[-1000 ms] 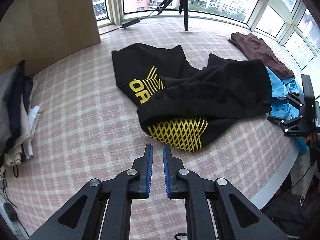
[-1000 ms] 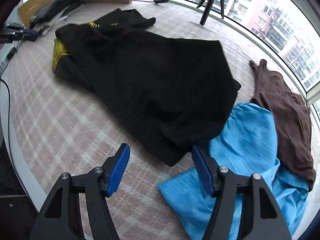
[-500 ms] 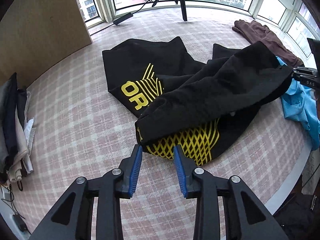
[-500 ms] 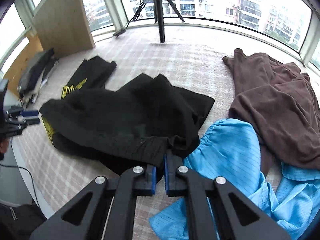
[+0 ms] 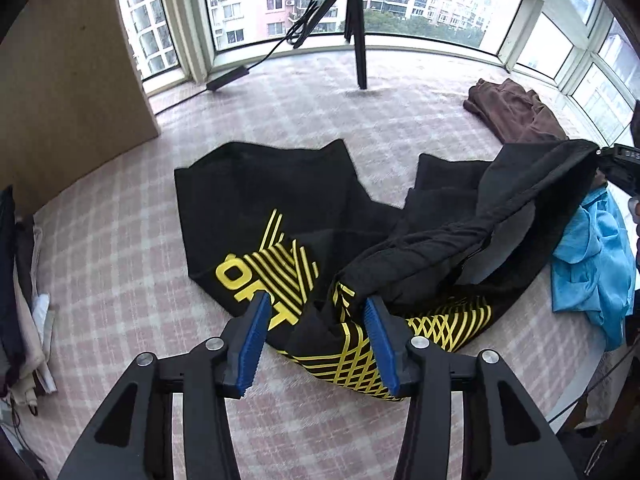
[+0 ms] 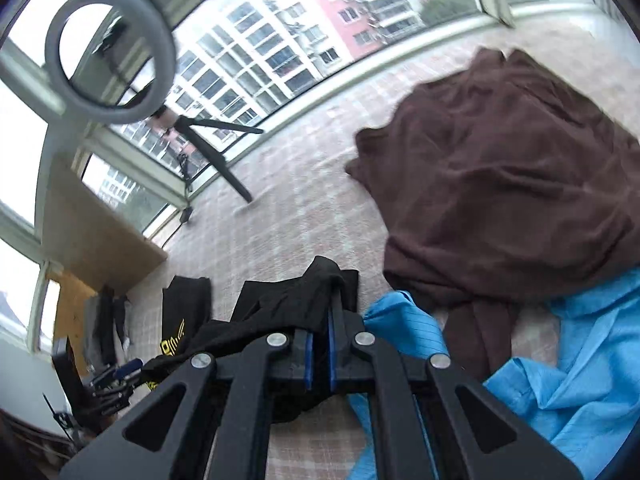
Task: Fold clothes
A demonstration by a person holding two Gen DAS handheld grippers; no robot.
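The left tongs (image 5: 316, 340) have just been opening, and their blue pads (image 5: 252, 346) now stand apart over the near hem of the black garment (image 5: 280, 208) with yellow lettering, not pressing on it. The garment's far corner is lifted toward the right tongs (image 5: 622, 168) at the frame's edge. A blue shirt (image 5: 592, 264) and brown garment (image 5: 516, 112) lie beyond on the checked floor (image 5: 120, 272).

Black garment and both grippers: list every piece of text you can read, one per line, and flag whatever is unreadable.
"OR": yellow letters on the black garment, followed by a partly hidden "T"; the rest is covered by a fold.
"DAS": white letters on the right gripper, cut off at the picture's edge.
Yellow print on the black garment in the right wrist view: too blurred to read.
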